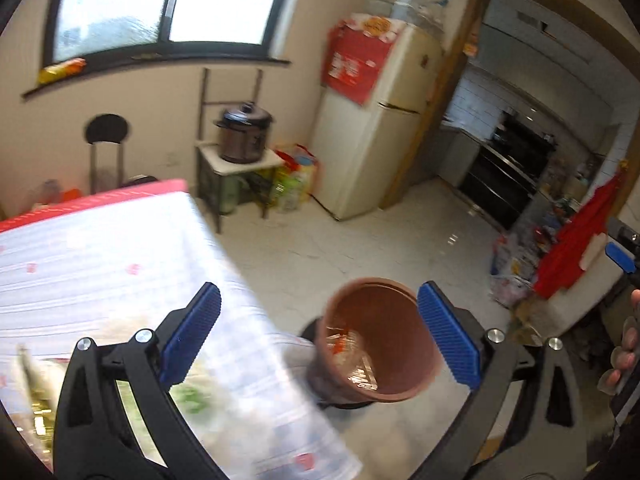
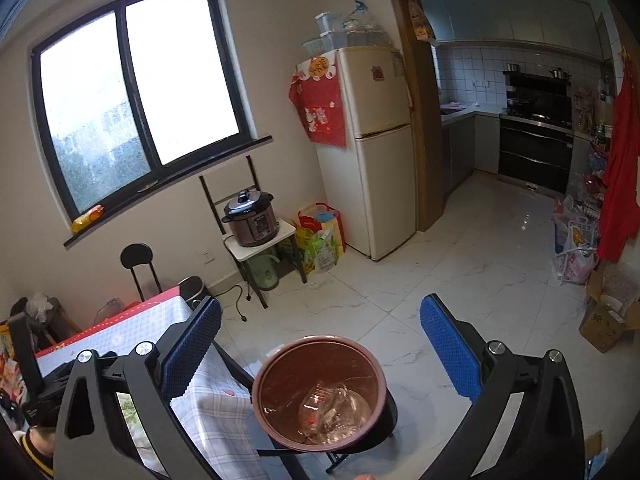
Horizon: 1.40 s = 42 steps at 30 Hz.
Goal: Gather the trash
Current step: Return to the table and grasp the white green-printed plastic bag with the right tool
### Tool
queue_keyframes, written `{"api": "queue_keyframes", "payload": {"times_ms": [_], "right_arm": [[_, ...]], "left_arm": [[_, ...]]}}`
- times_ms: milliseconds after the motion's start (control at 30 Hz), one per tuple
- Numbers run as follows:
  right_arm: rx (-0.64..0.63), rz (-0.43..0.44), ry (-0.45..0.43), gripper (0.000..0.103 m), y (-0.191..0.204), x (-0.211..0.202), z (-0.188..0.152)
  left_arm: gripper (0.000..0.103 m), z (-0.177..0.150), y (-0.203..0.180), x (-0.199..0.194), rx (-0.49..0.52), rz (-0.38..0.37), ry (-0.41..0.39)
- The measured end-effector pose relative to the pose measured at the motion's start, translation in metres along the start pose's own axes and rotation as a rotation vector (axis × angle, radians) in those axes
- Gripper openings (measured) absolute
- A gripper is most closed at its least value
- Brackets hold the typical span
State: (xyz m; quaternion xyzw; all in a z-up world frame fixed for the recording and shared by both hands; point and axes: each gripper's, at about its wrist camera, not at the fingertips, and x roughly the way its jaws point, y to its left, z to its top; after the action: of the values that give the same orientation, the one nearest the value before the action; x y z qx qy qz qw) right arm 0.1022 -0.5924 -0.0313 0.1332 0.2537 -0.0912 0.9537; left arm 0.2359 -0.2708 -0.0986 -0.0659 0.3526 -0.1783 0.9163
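Both grippers, left point(image 1: 320, 334) and right point(image 2: 320, 346), jaws wide, empty, above brown bin point(image 2: 320, 396) holding seemingly plastic trash point(image 2: 334, 410), beside tabletop point(image 2: 216, 412).

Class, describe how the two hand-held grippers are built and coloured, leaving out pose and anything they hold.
Both look alike. The left hand-held gripper and right hand-held gripper each have a black plastic frame with cut-out openings, silver round bolt heads at the joints, and two blue ribbed pads as fingertips. No cables or markings are visible.

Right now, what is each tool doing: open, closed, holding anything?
Left tool: open, holding nothing, above the brown trash bin.
Right tool: open, holding nothing, above the same bin.
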Motion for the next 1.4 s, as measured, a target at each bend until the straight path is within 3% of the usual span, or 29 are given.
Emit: {"api": "queue_keyframes", "payload": {"times_ms": [300,500,700,933,1167,1233,1300,1400], "right_arm": [[-0.053,0.129,0.034,0.098,0.056,0.023,-0.005],[-0.054,0.231,0.031,0.098,0.11,0.015,-0.026],[-0.148,0.283,0.108,0.098,0.18,0.012,-0.055],[-0.301,0.345,0.206,0.098,0.266,0.024,-0.108],[-0.491,0.402,0.494,0.098,0.344,0.071,-0.202],[-0.555,0.378,0.555,0.098,0.356,0.082,-0.228],[-0.567,0.37,0.587,0.098,0.364,0.092,-0.245],[-0.485,0.38,0.565,0.098,0.367,0.108,-0.241]], "left_arm": [[0.097,-0.003,0.089,-0.102,-0.1,0.281,-0.074],[0.097,-0.029,0.176,-0.184,-0.189,0.415,-0.106],[0.097,-0.073,0.261,-0.255,-0.281,0.546,-0.136],[0.097,-0.139,0.34,-0.302,-0.371,0.62,-0.142],[0.097,-0.191,0.379,-0.304,-0.493,0.628,-0.098],[0.097,-0.2,0.383,-0.301,-0.503,0.619,-0.086],[0.097,-0.207,0.388,-0.297,-0.514,0.601,-0.074],[0.097,-0.214,0.392,-0.293,-0.534,0.588,-0.058]]}}
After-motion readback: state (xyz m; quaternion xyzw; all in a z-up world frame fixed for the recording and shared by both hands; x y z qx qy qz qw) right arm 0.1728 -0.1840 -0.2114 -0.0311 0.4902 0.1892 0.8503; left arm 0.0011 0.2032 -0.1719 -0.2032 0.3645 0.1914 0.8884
